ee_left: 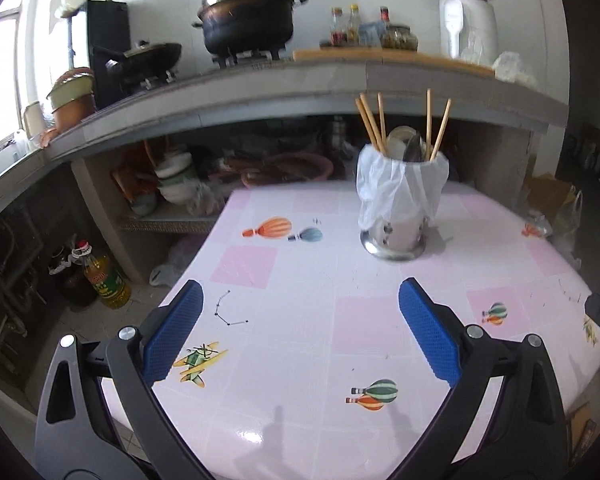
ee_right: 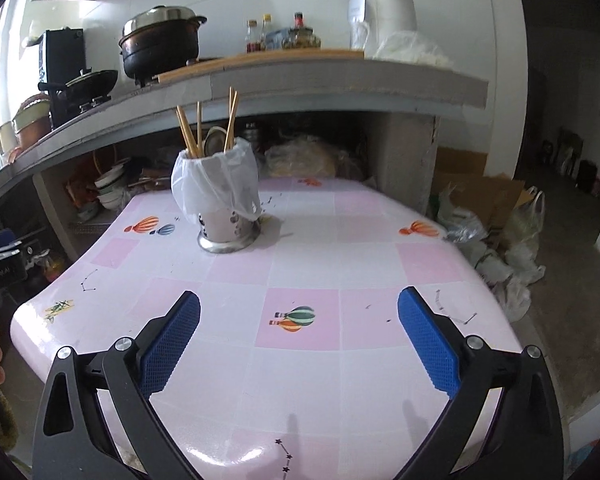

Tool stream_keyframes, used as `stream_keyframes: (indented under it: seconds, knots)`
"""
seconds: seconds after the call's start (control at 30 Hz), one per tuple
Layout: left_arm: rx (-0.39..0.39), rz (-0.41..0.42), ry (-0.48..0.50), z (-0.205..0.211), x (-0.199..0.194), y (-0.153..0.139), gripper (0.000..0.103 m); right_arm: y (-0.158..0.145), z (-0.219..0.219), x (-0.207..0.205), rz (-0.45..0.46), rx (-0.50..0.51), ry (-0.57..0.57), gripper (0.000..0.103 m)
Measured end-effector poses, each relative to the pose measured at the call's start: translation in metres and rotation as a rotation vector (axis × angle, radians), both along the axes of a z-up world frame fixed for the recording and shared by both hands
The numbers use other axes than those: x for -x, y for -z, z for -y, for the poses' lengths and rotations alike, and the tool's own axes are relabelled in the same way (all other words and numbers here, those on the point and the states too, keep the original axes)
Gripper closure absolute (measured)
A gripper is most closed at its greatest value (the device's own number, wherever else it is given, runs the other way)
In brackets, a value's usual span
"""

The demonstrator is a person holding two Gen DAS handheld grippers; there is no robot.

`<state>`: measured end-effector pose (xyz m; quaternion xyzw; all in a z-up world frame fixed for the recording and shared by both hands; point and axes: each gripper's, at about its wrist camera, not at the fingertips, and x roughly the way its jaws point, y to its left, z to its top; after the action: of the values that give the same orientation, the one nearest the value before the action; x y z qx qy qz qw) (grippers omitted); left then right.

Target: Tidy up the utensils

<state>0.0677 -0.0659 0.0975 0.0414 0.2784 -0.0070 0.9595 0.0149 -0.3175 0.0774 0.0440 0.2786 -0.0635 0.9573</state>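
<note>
A metal utensil holder (ee_left: 396, 216), wrapped in a white plastic bag (ee_left: 400, 188), is seen upright on the pink-checked counter (ee_left: 300, 280), toward its far side. Wooden chopsticks (ee_left: 374, 122) and a spoon (ee_left: 414, 148) are held in it, handles up and splayed. The left gripper (ee_left: 300, 332) is held above the near counter, jaws spread fully wide, nothing between the blue pads (ee_left: 428, 332). The right gripper (ee_right: 299, 338) is likewise held wide open and empty over the near edge, well apart from the holder (ee_right: 228, 204). No object is seen on the counter between either gripper and the holder. Behind, a grey shelf (ee_right: 340, 80) is loaded with a lidded black pot (ee_right: 160, 44), sauce bottles (ee_right: 278, 34) and a white appliance (ee_right: 382, 12). Stacked bowls (ee_left: 174, 180) are stored beneath; oil bottles (ee_left: 104, 280) are noted on the floor at left, plastic bags (ee_right: 512, 248) at right.
</note>
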Motion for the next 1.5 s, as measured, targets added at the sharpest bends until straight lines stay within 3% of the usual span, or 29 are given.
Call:
stream_keyframes:
  seconds: [0.17,0.8,1.5]
  knots:
    - [0.037,0.054,-0.016,-0.007,0.016,-0.004,0.008,-0.007,-0.003,0.014,0.026,0.037,0.003,0.007]
    - [0.058,0.040,-0.051,-0.026,0.016,0.003,0.008,-0.008,-0.012,0.013,0.018,0.036,0.000,0.007]
    - [0.055,0.034,-0.023,-0.019,0.017,0.004,0.008,-0.010,-0.015,0.012,0.025,0.040,-0.003,0.007]
